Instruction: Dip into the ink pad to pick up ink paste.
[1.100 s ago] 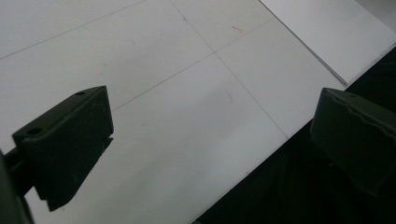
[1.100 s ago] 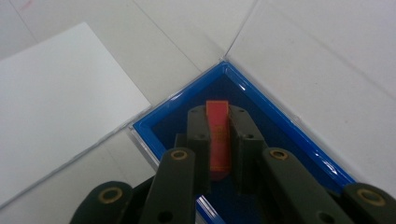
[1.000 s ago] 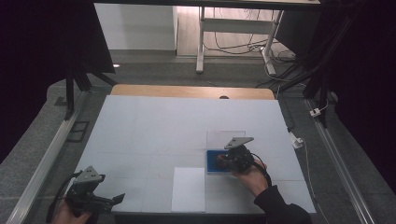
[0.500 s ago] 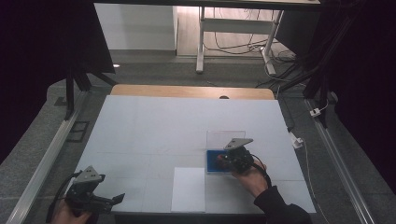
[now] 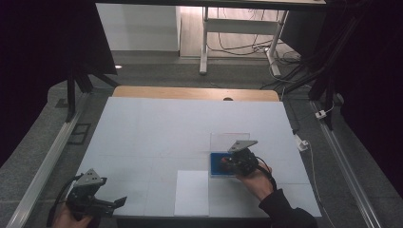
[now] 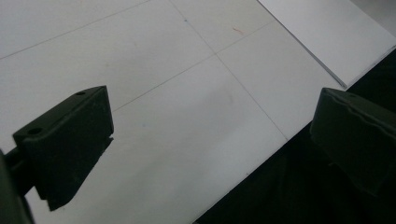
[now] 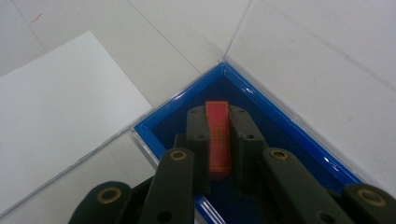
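A small blue tray (image 7: 289, 135) with a clear rim lies on the white table, right of centre in the high view (image 5: 215, 171). My right gripper (image 7: 217, 116) is over it, shut on a thin red-orange block (image 7: 218, 140) that stands on edge between the jaws. In the high view the right gripper (image 5: 228, 162) sits over the tray, held by a hand in a black sleeve. My left gripper (image 6: 210, 126) hangs open at the table's near left corner (image 5: 119, 202), with nothing between its jaws.
A white sheet (image 5: 192, 192) lies left of the tray near the front edge (image 7: 56, 112). A clear lid (image 5: 230, 139) rests just beyond the tray. A wooden strip (image 5: 195, 93) borders the table's far edge. Metal rails run along both sides.
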